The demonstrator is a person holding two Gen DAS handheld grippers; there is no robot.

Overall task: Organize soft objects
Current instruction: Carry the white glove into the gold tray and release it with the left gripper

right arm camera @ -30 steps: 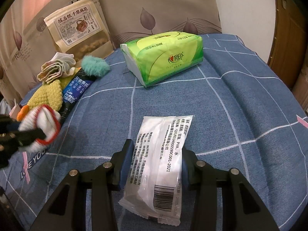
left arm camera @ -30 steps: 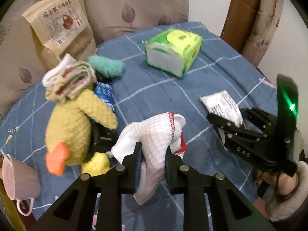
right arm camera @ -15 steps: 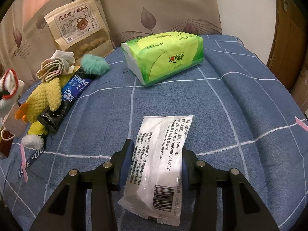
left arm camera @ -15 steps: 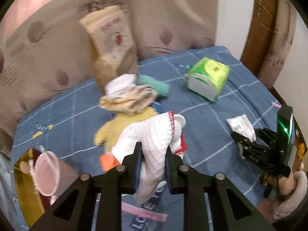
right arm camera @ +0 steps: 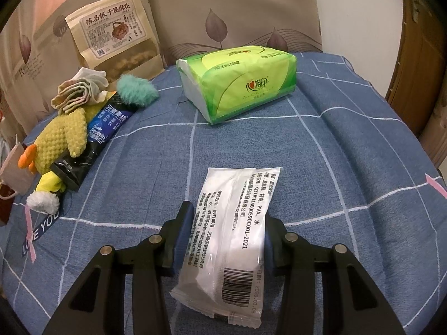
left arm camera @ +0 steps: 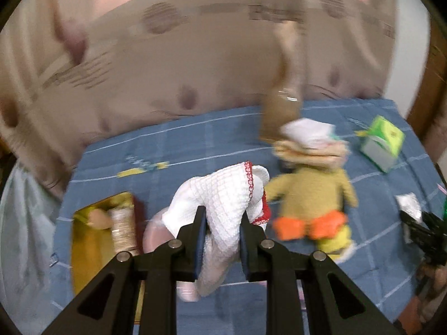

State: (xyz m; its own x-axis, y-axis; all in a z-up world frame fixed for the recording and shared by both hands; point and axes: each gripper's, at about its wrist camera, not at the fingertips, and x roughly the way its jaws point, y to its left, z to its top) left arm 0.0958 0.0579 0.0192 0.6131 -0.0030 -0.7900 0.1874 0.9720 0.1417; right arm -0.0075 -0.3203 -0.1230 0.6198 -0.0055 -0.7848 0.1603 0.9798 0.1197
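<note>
- The surface (right arm camera: 335,145) has a blue cloth with white lines.
- A green tissue pack (right arm camera: 240,81) lies at 12 o'clock.
- A yellow duck toy (right arm camera: 60,136) lies at 9 o'clock.
- A white packet (right arm camera: 232,237) lies at 6 o'clock.

Left gripper (left arm camera: 220,240): matte black plastic, two triangular cut-out arms, four round silver screws along the top (one per joint). Jaws carry dark blue pads on the inner faces.

Right gripper (right arm camera: 226,233): same build, black skeleton frame with triangular openings, four silver screw heads, blue-grey pads inside the jaws.

From the left wrist view, the right gripper shows at the frame edge as a black ribbed body with a green light, bare skin of the hand (left arm camera: 431,275) below it, blurred.
</note>
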